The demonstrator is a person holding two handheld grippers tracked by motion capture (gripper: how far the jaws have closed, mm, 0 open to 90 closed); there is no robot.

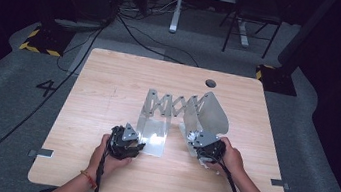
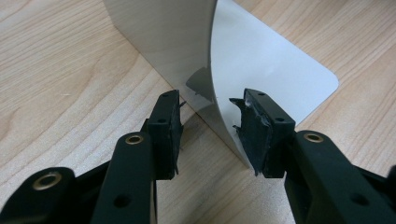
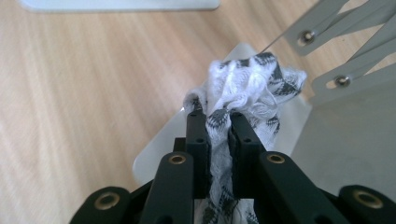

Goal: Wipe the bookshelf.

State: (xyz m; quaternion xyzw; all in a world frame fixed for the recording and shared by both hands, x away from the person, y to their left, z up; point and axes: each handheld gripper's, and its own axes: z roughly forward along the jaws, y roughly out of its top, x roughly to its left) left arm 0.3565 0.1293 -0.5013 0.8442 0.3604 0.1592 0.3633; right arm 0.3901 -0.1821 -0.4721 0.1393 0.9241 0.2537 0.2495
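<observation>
A grey metal folding rack (image 1: 172, 104) with scissor links stands mid-table, an L-shaped plate at each end. My left gripper (image 1: 137, 147) is at the left plate (image 1: 153, 134). In the left gripper view that gripper (image 2: 208, 126) is open, and the thin edge of the plate's upright wall (image 2: 159, 32) runs between its jaws, close to the right pad (image 2: 252, 135). My right gripper (image 1: 195, 139) is at the right plate (image 1: 214, 114). It (image 3: 219, 116) is shut on a bunched white and black patterned cloth (image 3: 252, 84), held over that plate (image 3: 341, 140) beside the scissor links (image 3: 345, 51).
The wooden table (image 1: 108, 92) has a round cable hole (image 1: 210, 83) at the back right. Cables (image 1: 132, 30) trail over the grey floor behind it, near a chair (image 1: 253, 16) and a white desk leg (image 1: 177, 6).
</observation>
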